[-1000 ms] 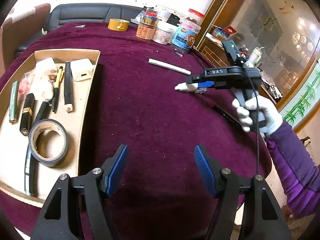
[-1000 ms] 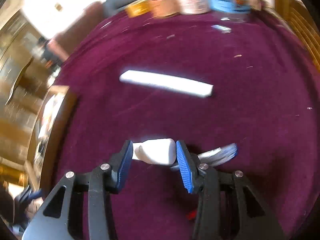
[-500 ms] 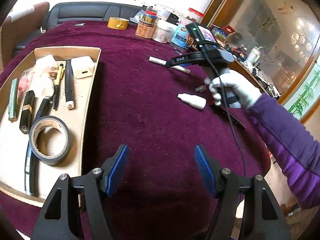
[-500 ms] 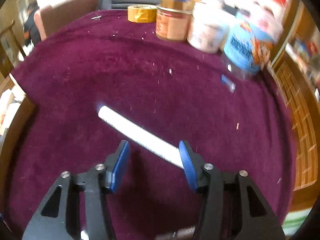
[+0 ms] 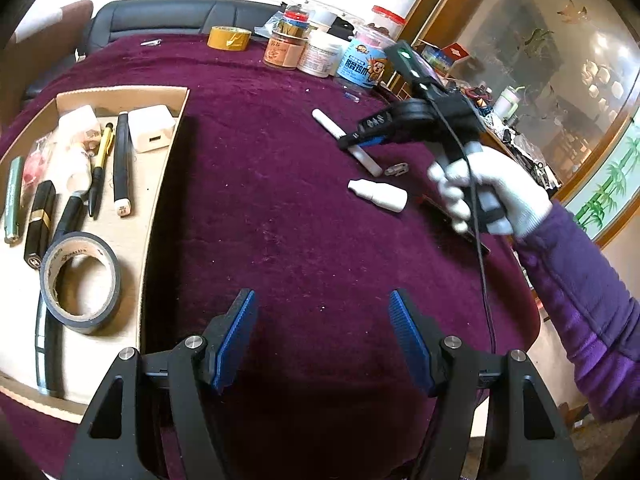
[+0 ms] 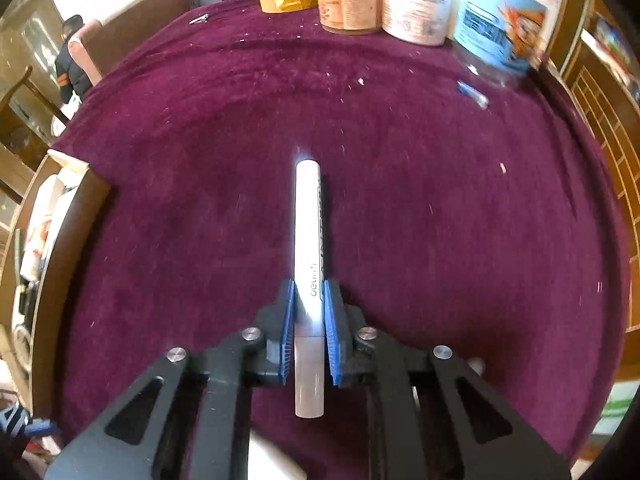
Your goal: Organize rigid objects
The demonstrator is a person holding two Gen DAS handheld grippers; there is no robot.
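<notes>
The white marker (image 6: 307, 280) lies on the purple cloth (image 6: 440, 220) toward the table's far right part, and my right claw (image 6: 308, 312) is clamped on it, a blue pad pressed to each side of the barrel, which runs straight ahead along my fingers and sticks out past them at both ends; from my left camera the same marker (image 5: 346, 142) crosses under that claw (image 5: 352, 142), held in my gloved right hand (image 5: 488, 192); just beside it on the cloth lie a small white bottle (image 5: 378, 195) and a tiny clear clip (image 5: 397, 169); my left claw (image 5: 322, 340) hangs over bare cloth with its pads wide apart, gripping nothing; to the left sits the cardboard tray (image 5: 168, 160) with a tape roll (image 5: 80, 282), pens and a white charger (image 5: 154, 133); jars (image 5: 320, 54) and yellow tape (image 5: 229, 38) stand at the far edge.
</notes>
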